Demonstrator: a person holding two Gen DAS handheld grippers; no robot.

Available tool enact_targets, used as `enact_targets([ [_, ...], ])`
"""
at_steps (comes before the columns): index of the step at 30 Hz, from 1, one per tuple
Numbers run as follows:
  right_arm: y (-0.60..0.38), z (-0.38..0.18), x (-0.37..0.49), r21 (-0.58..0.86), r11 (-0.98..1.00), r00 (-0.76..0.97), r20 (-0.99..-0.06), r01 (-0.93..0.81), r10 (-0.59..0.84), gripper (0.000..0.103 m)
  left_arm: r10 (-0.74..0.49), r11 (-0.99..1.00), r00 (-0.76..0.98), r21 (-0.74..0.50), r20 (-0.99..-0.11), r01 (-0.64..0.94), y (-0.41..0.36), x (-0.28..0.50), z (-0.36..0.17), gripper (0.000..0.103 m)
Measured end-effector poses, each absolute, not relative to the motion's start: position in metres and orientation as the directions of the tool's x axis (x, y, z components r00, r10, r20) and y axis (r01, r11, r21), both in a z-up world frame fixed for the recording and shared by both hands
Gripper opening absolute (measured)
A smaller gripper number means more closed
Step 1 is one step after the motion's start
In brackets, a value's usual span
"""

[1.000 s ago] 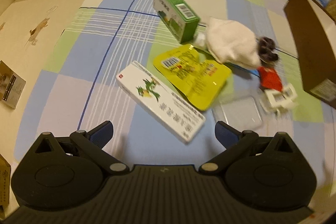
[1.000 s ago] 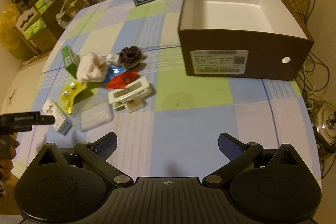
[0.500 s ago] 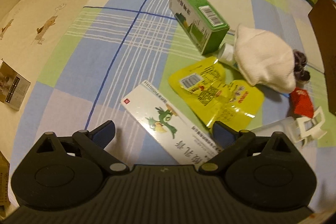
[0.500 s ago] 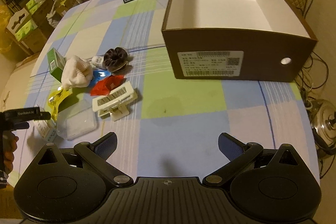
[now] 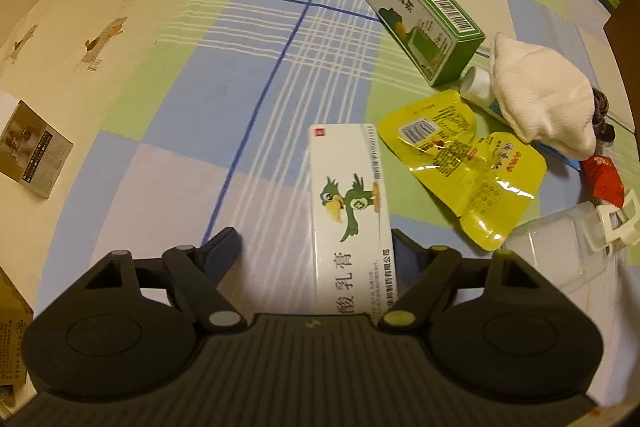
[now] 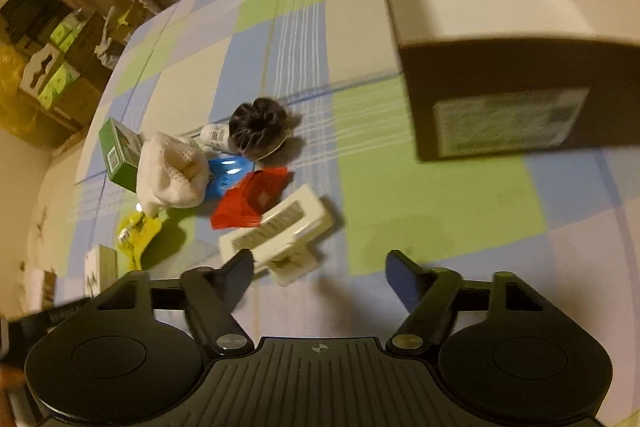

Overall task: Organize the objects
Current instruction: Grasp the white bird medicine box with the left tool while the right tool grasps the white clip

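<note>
Glossy yellow foil pouch [image 5: 464, 163], knitted white sock [image 5: 540, 99] (matt), checked cloth tablecloth [image 5: 256, 75]

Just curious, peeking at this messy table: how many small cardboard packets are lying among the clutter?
2: a green box at the far edge of the pile beside the white cloth, and a white box between the left claw's fingers. Others may be hidden.

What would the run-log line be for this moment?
left tool: open, straddling white ointment box | right tool: open, above white hair clip | brown cardboard box: nothing visible inside
</note>
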State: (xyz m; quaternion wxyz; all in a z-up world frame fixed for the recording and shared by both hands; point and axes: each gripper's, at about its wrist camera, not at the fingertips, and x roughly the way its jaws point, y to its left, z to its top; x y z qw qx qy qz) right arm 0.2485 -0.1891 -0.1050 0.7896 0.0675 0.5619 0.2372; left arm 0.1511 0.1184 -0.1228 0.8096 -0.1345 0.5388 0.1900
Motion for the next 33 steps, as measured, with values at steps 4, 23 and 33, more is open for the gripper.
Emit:
enact_targets([
  [4, -0.179, -0.119, 0.256, 0.43, 0.873, 0.238, -0.845, -0.231, 0.479, 0.046, 0.159, 0.89, 0.348, -0.018, -0.924, -0.456, 0.121, 0.148, -0.122, 0.077],
  [23, -0.214, -0.111, 0.27, 0.355, 0.87, 0.252, -0.858, -0.341, 0.449, 0.022, 0.125, 0.919, 0.359, -0.028, -0.925, -0.393, 0.112, 0.155, -0.121, 0.076],
  [33, -0.175, -0.125, 0.249, 0.229, 0.88, 0.286, -0.885, -0.417, 0.366, 0.069, 0.135, 0.925, 0.358, -0.012, -0.924, -0.38, 0.111, 0.166, -0.123, 0.076],
])
